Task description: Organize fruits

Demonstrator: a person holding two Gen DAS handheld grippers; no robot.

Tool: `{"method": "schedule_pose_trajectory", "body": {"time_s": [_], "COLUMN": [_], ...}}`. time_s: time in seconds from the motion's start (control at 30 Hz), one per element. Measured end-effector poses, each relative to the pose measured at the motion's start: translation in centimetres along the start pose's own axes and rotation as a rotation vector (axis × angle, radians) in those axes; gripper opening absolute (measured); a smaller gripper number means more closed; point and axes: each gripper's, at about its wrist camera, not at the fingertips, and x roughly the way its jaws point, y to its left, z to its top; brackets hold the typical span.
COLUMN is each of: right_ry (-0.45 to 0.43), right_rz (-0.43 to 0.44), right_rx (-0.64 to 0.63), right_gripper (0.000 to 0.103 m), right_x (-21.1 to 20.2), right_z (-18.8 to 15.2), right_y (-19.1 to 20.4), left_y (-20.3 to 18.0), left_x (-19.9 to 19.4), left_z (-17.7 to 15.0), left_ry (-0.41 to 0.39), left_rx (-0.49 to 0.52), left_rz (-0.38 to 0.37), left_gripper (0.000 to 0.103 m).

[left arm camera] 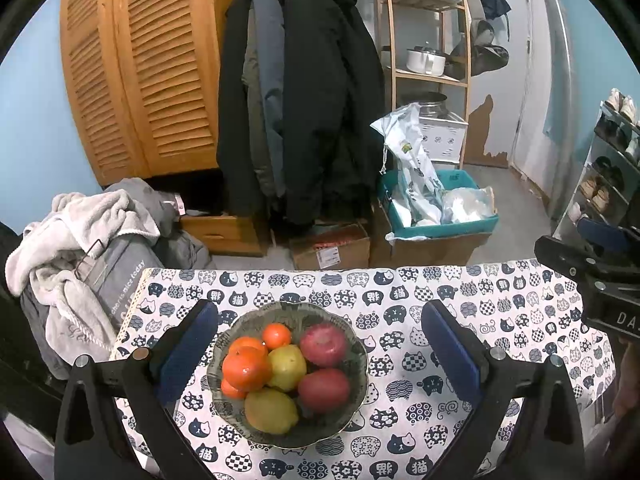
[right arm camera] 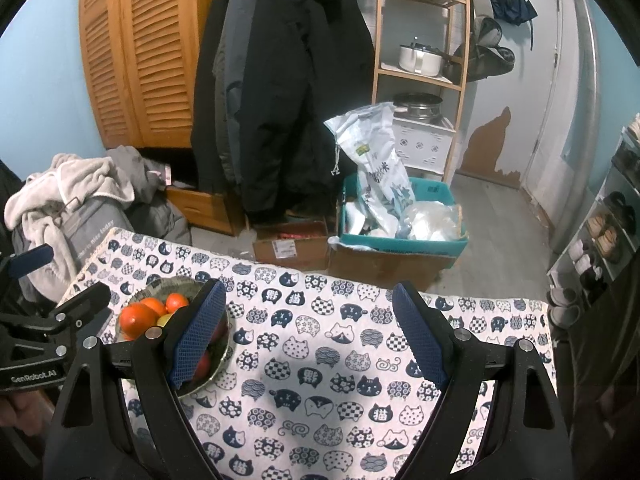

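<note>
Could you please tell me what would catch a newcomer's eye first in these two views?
The bowl of bright fruit, with oranges, lemons and red fruits, sits on the cat-print tablecloth, framed by the open left tool. The open right tool hovers over bare cloth to the bowl's right. Behind the table, dark coats hang beside a louvred wooden wardrobe.

White cloth [left arm camera: 460, 344] with navy cat prints covers the desk; green-grey bowl [left arm camera: 360, 376] holds orange tangerines [left arm camera: 245, 369], 2 yellow lemons [left arm camera: 272, 410], 2 red apples [left arm camera: 323, 345]. Blue pads on black fingers [left arm camera: 188, 350].
</note>
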Motion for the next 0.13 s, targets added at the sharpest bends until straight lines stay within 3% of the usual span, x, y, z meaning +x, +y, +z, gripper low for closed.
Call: {"method": "schedule_pose_trajectory", "body": {"time_s": [0.13], "right_ry": [0.000], "right_rz": [0.000], "right_rx": [0.001], "right_gripper": [0.084], "right_x": [-0.01], "right_z": [0.03], "right_y": [0.02], "left_y": [-0.04], "left_x": [0.00], "left_z": [-0.02], "left_ry": [0.002], "left_rx": [-0.001], "left_rz": [0.000], "left_gripper": [0.102]}}
